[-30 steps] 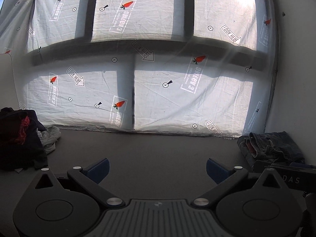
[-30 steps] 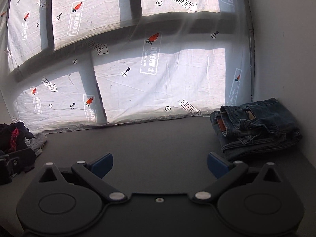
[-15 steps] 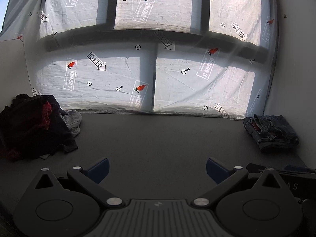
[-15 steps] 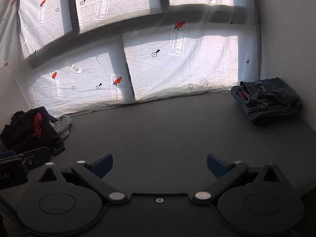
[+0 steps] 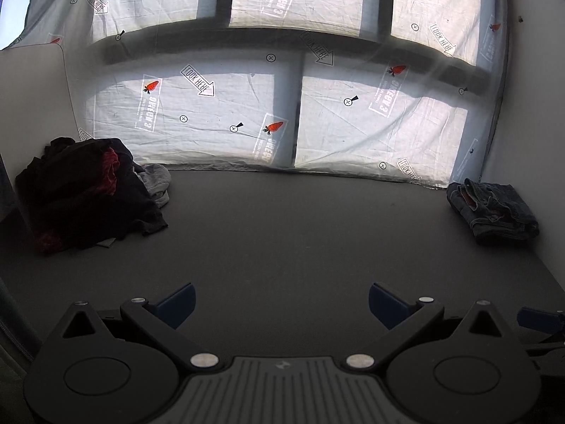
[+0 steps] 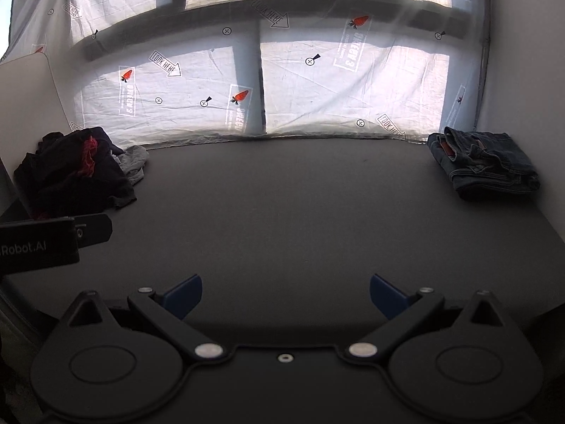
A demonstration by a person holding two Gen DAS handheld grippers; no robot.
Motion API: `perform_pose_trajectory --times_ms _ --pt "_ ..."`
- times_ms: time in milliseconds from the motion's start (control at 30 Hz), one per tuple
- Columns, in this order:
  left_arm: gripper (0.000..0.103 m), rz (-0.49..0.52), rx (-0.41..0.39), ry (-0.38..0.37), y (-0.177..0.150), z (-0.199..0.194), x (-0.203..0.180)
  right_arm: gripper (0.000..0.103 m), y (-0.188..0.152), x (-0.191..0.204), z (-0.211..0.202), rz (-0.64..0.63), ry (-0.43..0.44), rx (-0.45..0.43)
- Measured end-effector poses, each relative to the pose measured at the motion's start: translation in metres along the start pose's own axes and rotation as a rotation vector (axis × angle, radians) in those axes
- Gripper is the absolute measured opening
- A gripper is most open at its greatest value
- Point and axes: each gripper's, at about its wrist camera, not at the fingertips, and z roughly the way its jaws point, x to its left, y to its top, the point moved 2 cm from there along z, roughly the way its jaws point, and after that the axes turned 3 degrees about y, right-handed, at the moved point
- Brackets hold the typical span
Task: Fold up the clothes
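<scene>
Two hand-held grippers hover over a dark grey tabletop [image 5: 282,233], both empty: the left hand-held gripper [image 5: 281,302] has its blue-tipped fingers spread wide apart, and the right hand-held gripper [image 6: 286,295] is spread just as wide, neither touching any cloth. At the far left corner of the tabletop lies a crumpled heap of dark clothes [image 5: 88,194] with a red garment [image 5: 110,169] showing through, and a grey garment [image 5: 157,182] bunched against its right side. At the far right corner, well apart from the heap, sits a folded pair of dark jeans [image 5: 492,210], close to the white side wall [image 5: 529,106]. Behind the tabletop hangs a sunlit white sheet [image 5: 247,113] printed with carrots, arrows and the words "LOOK HERE". In the right wrist view, the body of the left hand-held gripper juts in at the left edge.
</scene>
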Motion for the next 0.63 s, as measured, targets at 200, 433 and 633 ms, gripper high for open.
perform_pose_trajectory --times_ms 200,433,633 --pt "0.103 -0.017 0.007 -0.008 -0.0039 -0.0029 0.0063 0.103 0.0014 -0.0008 -0.0030 0.022 -0.018 -0.019" --pt "0.103 -0.015 -0.002 -0.009 -0.0033 -0.0043 0.0082 0.103 0.0027 0.0028 -0.0039 0.011 -0.020 -0.027" --pt "0.103 -0.011 -0.008 -0.014 -0.0027 -0.0029 0.0077 0.103 0.0031 0.0073 -0.0033 0.002 -0.025 -0.026"
